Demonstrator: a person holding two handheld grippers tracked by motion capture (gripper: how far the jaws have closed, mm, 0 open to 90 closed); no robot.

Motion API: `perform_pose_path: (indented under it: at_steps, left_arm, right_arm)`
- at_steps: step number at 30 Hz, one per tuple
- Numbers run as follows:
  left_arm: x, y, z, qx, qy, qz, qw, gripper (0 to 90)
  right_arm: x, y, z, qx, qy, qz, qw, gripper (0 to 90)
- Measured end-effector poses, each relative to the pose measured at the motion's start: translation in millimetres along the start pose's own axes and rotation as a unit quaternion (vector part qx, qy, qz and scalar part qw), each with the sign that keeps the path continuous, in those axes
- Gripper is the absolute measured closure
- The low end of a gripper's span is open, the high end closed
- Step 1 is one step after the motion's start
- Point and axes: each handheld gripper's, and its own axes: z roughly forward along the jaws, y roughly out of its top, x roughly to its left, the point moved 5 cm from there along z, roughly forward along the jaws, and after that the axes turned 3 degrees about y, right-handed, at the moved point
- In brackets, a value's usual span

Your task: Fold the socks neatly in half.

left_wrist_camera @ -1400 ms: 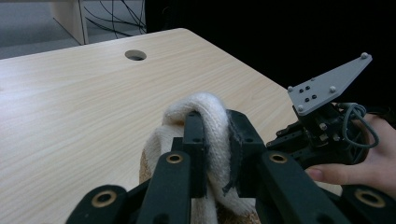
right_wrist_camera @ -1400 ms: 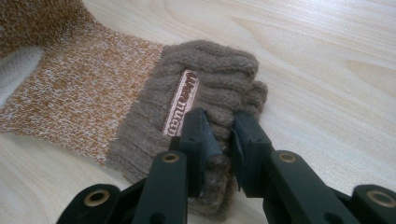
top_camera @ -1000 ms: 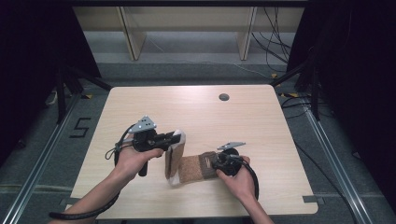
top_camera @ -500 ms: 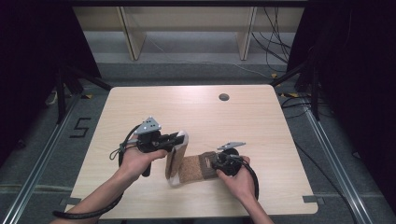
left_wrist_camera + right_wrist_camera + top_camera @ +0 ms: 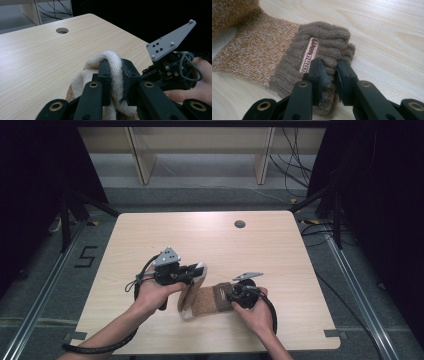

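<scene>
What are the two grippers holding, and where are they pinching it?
Both hold one sock. The left gripper pinches its cream toe end, lifted off the table. The right gripper pinches the brown ribbed cuff, beside the label.

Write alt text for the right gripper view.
The right tool pinches the brown ribbed cuff of a knitted sock lying on a light wooden table. A small woven label runs along the cuff, beside the sock's orange-flecked body.
</scene>
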Motion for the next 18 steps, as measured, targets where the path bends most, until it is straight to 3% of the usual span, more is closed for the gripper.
perform_pose_path:
  at_steps: [18]
  left_arm:
    - [-13.1, -3.7, 16.5, 0.005, -0.007, 0.016, 0.9998, 79.3]
  right_arm:
    - [0.1, -0.1, -0.4, 0.001, -0.001, -0.002, 1.0000, 76.0]
